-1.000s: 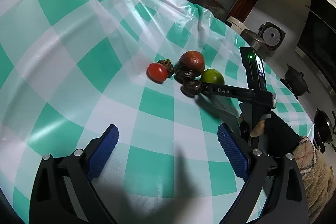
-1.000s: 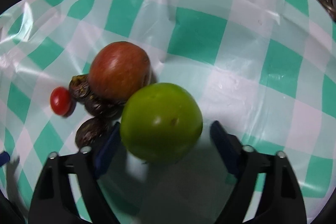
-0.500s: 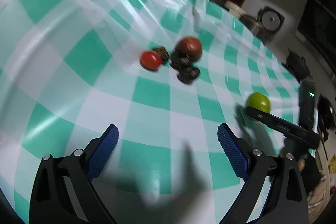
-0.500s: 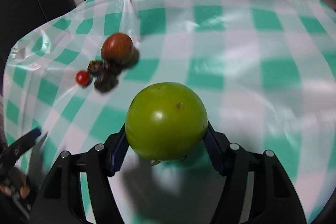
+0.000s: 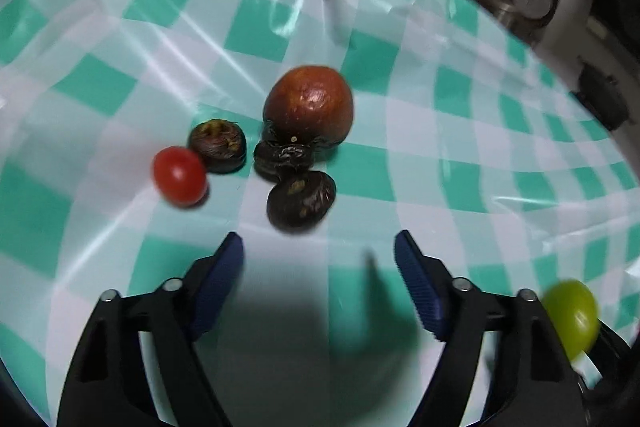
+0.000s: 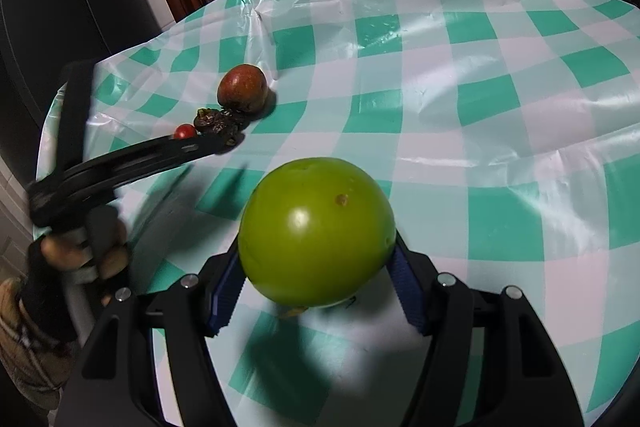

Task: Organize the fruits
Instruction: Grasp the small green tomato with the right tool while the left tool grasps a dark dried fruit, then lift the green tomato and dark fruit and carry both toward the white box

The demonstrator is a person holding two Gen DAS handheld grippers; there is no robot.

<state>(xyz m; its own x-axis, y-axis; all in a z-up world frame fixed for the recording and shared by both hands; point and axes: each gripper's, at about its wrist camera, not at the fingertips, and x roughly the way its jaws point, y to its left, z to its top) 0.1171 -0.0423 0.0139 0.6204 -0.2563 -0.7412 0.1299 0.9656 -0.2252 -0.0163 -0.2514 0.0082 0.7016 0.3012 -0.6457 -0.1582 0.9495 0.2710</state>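
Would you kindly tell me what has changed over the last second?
The right gripper closed on the green fruit and carried it away from the pile. The left gripper moved in toward the nearest dark fruit, its jaws just closing, nothing between them. The red-brown fruit, cherry tomato and dark fruits kept their places.

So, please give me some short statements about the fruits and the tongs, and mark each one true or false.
1. The right tongs grip the green fruit. True.
2. The left tongs hold the small red tomato. False: nothing is between them; their jaws have just been closing.
3. The big reddish-brown fruit touches a dark fruit. True.
4. The tablecloth is plain blue. False: it is checked green and white.
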